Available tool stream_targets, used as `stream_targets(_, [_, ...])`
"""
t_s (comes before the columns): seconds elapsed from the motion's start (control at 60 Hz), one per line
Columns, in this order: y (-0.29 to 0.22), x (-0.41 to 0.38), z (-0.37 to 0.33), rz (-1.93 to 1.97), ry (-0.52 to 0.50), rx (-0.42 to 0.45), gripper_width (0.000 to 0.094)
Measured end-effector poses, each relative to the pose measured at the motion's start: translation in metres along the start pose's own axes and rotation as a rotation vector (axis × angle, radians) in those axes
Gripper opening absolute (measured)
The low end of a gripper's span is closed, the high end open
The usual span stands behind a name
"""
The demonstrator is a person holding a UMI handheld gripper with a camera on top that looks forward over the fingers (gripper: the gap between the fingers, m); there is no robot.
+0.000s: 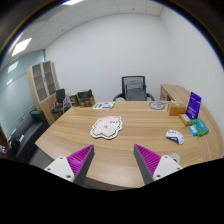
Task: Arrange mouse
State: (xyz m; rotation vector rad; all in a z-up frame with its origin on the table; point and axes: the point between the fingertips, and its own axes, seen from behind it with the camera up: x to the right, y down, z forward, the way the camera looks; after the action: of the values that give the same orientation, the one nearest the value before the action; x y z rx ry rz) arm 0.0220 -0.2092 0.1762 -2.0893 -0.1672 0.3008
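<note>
A white mouse (pixel 174 135) lies on the wooden conference table (pixel 120 150), beyond my right finger and to its right. A white cloud-shaped mouse mat (pixel 106 126) lies at the table's middle, well ahead of the fingers. My gripper (pixel 113 163) is open and empty above the table's near edge. Its two purple pads (pixel 152 159) stand wide apart with only bare table between them.
A teal item (pixel 198 127) and a purple upright card (pixel 193 103) stand on the table's right side. A round white object (pixel 158 105) sits at the far end. A black office chair (pixel 133 88) stands behind the table. Wooden cabinets (pixel 44 85) line the left wall.
</note>
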Motion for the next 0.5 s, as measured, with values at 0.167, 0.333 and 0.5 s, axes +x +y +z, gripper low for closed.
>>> stream_targets(0.167, [0.018, 0.06, 0.01, 0.003, 0.122, -0.035, 0.0836])
stream_targets(0.333, [0.033, 0.144, 0.025, 0.034, 0.221, -0.052, 0.0839])
stream_targets(0.5, [0.05, 0.225, 0.06, 0.096, 0.235, -0.081, 0.0829])
